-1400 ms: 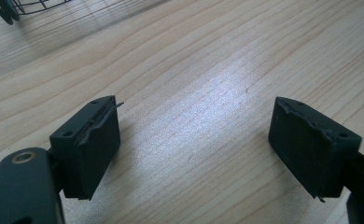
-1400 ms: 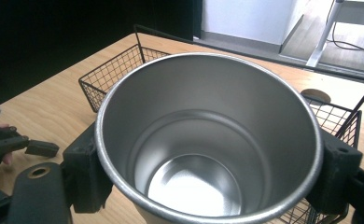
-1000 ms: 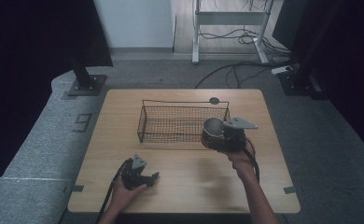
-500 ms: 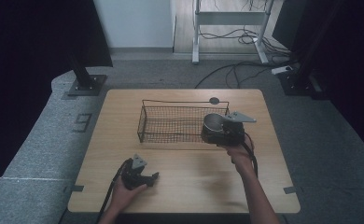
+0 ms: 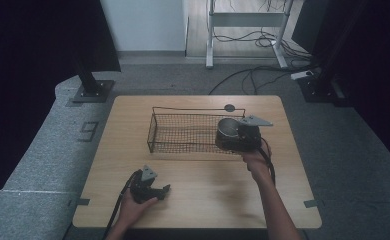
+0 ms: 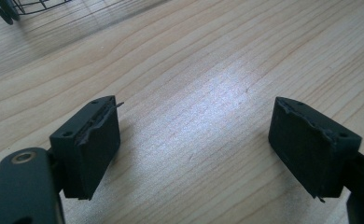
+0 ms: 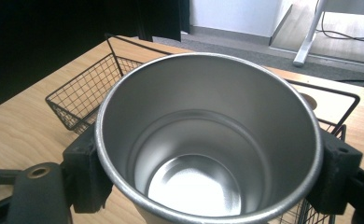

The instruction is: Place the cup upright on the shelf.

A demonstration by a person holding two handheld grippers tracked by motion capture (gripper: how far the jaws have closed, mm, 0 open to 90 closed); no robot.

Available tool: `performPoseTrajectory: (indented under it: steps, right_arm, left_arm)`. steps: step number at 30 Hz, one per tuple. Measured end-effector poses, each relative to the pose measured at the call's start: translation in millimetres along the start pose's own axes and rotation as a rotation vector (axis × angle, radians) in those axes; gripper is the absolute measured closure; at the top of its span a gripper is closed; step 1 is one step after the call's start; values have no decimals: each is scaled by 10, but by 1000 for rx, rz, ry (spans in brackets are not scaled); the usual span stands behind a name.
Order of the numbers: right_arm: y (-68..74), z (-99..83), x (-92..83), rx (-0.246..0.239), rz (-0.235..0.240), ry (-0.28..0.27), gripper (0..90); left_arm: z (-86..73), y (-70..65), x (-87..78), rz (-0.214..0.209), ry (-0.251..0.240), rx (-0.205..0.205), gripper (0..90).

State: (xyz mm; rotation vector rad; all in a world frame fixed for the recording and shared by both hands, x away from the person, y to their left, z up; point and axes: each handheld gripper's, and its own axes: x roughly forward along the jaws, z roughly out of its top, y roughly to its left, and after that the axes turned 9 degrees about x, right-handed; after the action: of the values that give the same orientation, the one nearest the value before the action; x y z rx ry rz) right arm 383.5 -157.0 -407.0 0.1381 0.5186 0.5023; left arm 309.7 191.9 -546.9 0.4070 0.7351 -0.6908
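Right gripper view looks into an empty steel cup (image 7: pixel 208 140), its smooth round rim clamped between the right hand-held gripper (image 7: pixel 208 177) jaws above the wire basket (image 7: pixel 84 100). High view places them at the basket's right end, frame centre. Lower left, the left hand-held gripper (image 6: pixel 196 149) gapes wide over bare wood-grain tabletop (image 6: pixel 208 84).

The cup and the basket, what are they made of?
Cup: looks like metal, probably steel, with a brushed silver finish; the inside shines and mirrors light at the bottom. Basket: thin dark wire, likely coated or painted metal; you can see through its mesh to the table.
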Motion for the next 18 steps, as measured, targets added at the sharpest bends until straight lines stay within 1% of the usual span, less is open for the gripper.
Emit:
performPoseTrajectory:
  steps: [5, 8, 18]
  right_arm:
    - [-22, 51, 60, 1, -12, 2, 184]
    - [-28, 69, 112, -3, -21, 14, 184]
    - [-32, 172, 209, -3, -24, 16, 184]
  left_arm:
    - [0, 0, 0, 0, 0, 0, 166]
    - [0, 0, 0, 0, 0, 0, 166]
    - [0, -1, 2, 0, -3, -2, 166]
